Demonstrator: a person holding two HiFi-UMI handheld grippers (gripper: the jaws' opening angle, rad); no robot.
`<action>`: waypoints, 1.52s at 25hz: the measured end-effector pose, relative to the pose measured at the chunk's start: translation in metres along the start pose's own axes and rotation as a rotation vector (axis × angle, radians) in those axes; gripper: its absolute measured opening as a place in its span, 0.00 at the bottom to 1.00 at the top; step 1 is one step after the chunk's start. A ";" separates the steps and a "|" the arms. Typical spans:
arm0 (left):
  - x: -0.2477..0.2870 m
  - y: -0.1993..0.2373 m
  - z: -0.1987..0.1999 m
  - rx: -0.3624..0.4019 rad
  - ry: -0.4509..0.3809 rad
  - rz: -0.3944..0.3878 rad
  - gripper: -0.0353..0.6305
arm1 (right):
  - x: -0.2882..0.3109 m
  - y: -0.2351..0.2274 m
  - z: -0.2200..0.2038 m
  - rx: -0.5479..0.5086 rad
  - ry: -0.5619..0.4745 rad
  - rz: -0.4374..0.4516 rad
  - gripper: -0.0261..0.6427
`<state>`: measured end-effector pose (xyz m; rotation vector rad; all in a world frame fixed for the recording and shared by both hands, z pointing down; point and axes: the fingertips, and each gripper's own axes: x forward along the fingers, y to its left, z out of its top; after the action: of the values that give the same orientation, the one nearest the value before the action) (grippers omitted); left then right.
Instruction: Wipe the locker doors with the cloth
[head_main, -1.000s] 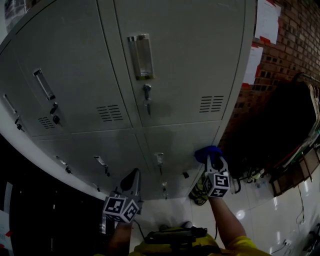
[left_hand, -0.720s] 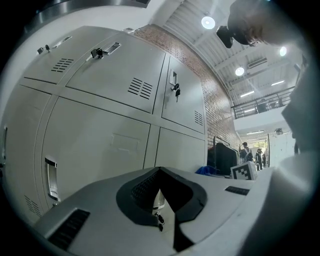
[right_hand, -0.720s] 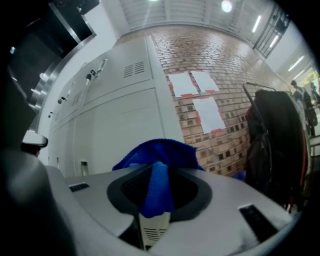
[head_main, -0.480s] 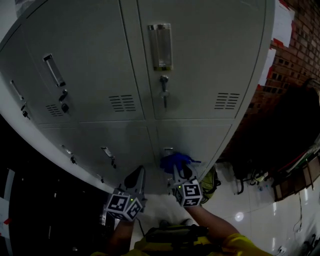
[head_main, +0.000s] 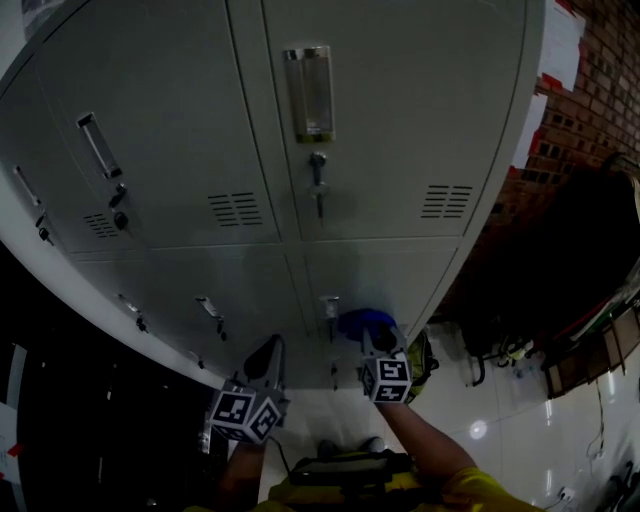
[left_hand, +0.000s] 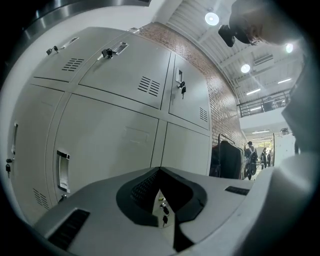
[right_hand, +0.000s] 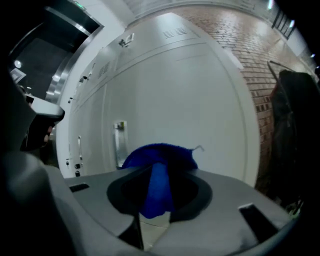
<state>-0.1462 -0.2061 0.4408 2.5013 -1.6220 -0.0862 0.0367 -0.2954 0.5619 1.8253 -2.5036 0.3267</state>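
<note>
A bank of grey locker doors (head_main: 380, 120) fills the head view, each with a handle and a keyed lock. My right gripper (head_main: 376, 342) is shut on a bunched blue cloth (head_main: 365, 322), which it presses against the lower right locker door (head_main: 400, 275), just right of that door's handle (head_main: 329, 303). In the right gripper view the blue cloth (right_hand: 157, 167) sticks out between the jaws toward the door. My left gripper (head_main: 268, 352) hangs low in front of the lower middle door, shut and holding nothing; in its own view the left gripper (left_hand: 160, 174) points at the lockers (left_hand: 115, 140).
A brick wall (head_main: 590, 90) with pinned papers (head_main: 560, 50) stands right of the lockers. Dark clothes on a rack (head_main: 570, 260) hang beside it. Keys dangle from the upper door's lock (head_main: 318, 185). A glossy tiled floor (head_main: 500, 420) lies below.
The right gripper swept the cloth leftward across the lower right door, from near its right edge to its handle, then came back slightly right. The left gripper stayed put.
</note>
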 end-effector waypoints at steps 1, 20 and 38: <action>0.004 -0.003 0.000 0.003 0.001 -0.009 0.06 | -0.006 -0.026 -0.003 0.006 0.005 -0.047 0.19; 0.007 -0.008 -0.011 0.007 0.026 -0.018 0.06 | -0.010 -0.001 -0.057 0.063 0.089 0.001 0.19; 0.005 -0.005 -0.013 0.015 0.026 -0.011 0.06 | -0.014 -0.134 -0.087 0.007 0.115 -0.210 0.19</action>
<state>-0.1380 -0.2077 0.4529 2.5115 -1.6051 -0.0433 0.1587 -0.3057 0.6654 1.9878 -2.2152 0.4196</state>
